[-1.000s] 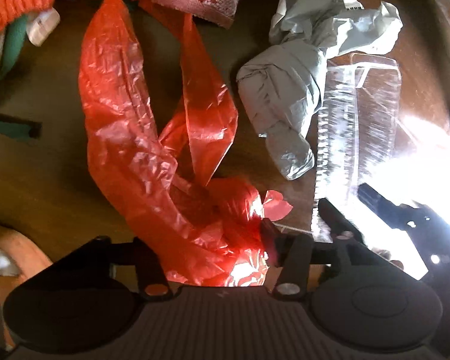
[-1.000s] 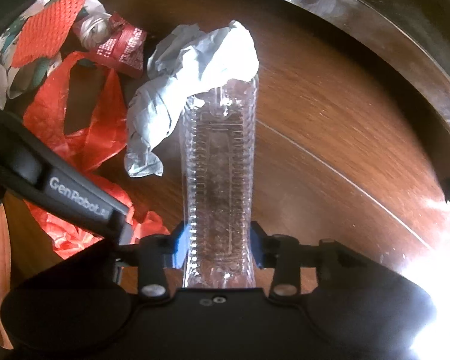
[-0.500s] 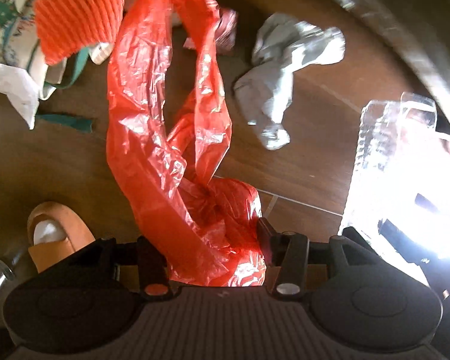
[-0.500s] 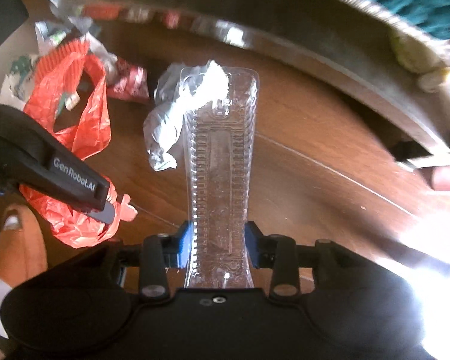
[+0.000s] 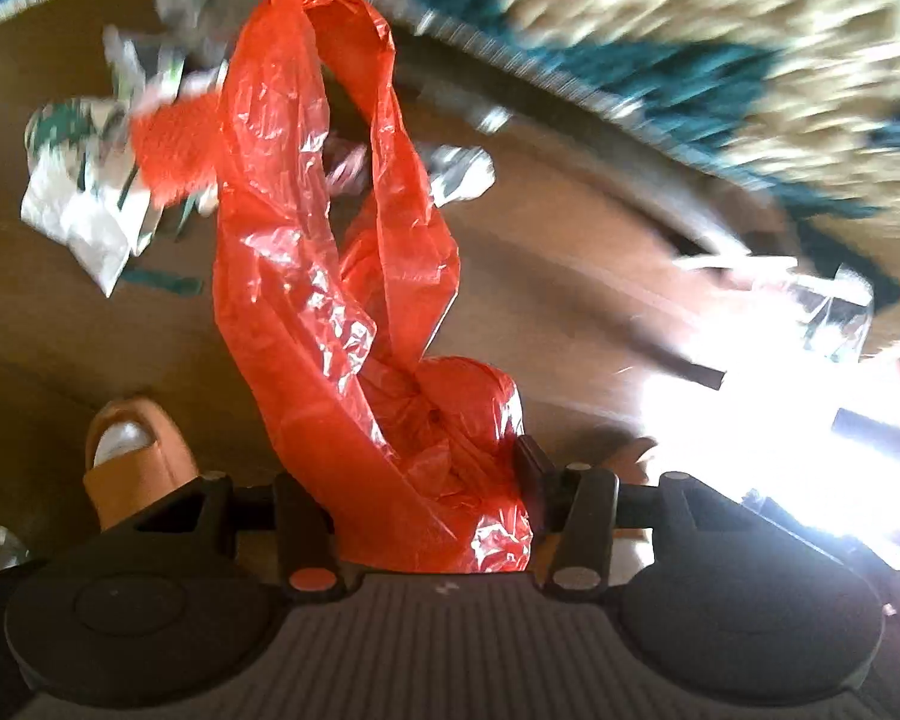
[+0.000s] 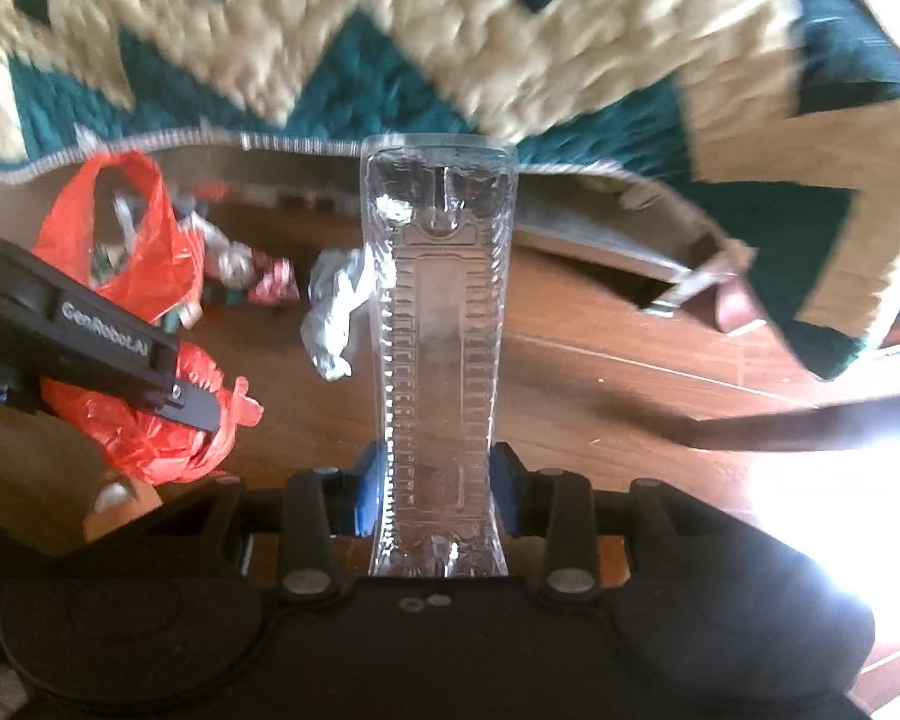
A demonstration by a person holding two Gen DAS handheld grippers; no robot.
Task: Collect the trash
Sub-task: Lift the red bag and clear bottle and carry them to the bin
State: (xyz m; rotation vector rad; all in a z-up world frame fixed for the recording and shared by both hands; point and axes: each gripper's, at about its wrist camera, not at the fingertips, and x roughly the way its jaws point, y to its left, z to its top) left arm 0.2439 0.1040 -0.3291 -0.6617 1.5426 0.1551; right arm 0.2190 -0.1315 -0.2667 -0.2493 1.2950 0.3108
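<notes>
Above the wooden floor (image 6: 600,360), the right gripper (image 6: 435,489) is pinching a clear bottle (image 6: 438,330) lengthwise along its fingers, while the left gripper (image 5: 426,504) beside it is clamping a dangling red bag (image 5: 330,252).

A plastic bag (image 5: 354,324) hangs between my left gripper's (image 5: 426,480) jaws, a bottle (image 6: 441,348) between my right gripper's (image 6: 438,492). Beyond the bottle's left side crumpled paper (image 6: 336,312) lies on the floor (image 6: 600,396), wrappers (image 6: 252,276) further left. The rug (image 6: 510,60) lies beyond everything.
</notes>
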